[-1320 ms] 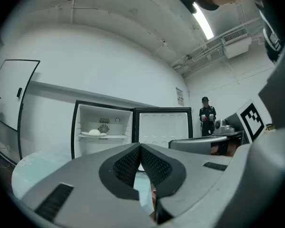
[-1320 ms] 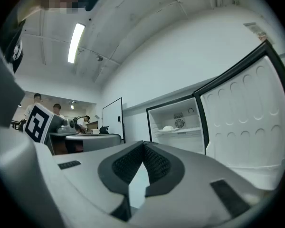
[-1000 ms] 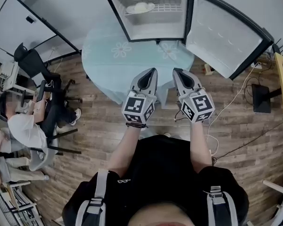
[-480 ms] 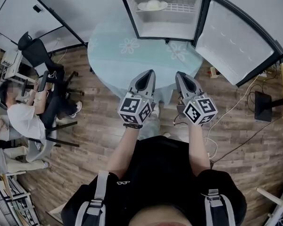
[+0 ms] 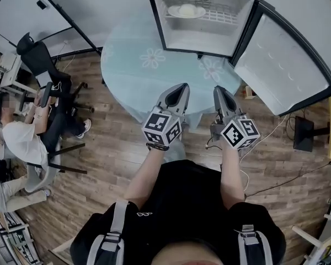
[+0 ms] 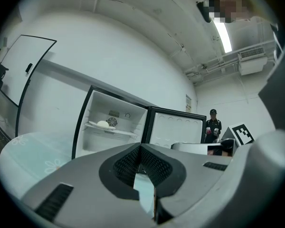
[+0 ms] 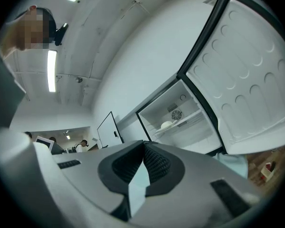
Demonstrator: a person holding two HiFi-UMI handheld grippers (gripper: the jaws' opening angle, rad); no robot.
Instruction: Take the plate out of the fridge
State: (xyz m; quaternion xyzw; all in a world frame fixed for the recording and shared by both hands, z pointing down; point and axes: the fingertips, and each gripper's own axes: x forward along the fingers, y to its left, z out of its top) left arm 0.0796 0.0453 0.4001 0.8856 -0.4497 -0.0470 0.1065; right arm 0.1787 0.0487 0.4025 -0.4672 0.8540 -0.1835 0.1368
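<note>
Approach phase, nothing held yet. My left gripper (image 5: pixel 182 85) and right gripper (image 5: pixel 216 88) were both fully closed and empty. Each gripper view showed its pads meeting, with only a sliver of the desk visible past them.

What changed over the last second:
- The fridge (image 5: pixel 201 37) had grown slightly bigger in the head view and slid right, so I judged I'd closed in a bit.
- Both grippers had rolled a little; their marker cubes sat at a different tilt than before.
- The jaws hadn't moved and were as closed as they were a second ago.
- The gripper tips were still at the near edge of the round desk (image 5: pixel 132 65), side by side and just apart.

The plate (image 5: pixel 186 11) hadn't moved. It sat on the upper wire shelf inside the fridge, well ahead of both grippers across the desk and a bit above their line. Something pale and round lay on it; I couldn't tell what. In the left gripper view it was up and to the left of the jaws. In the right gripper view it was up and slightly right.

The door (image 5: pixel 284 54) was swung wide, off to the right of my right gripper, so opening it wasn't needed.

My read: most of the reach across the desk remained, and at least one gripper had to open before it got to the plate's rim. The pale thing could slide off if the plate tilts.
</note>
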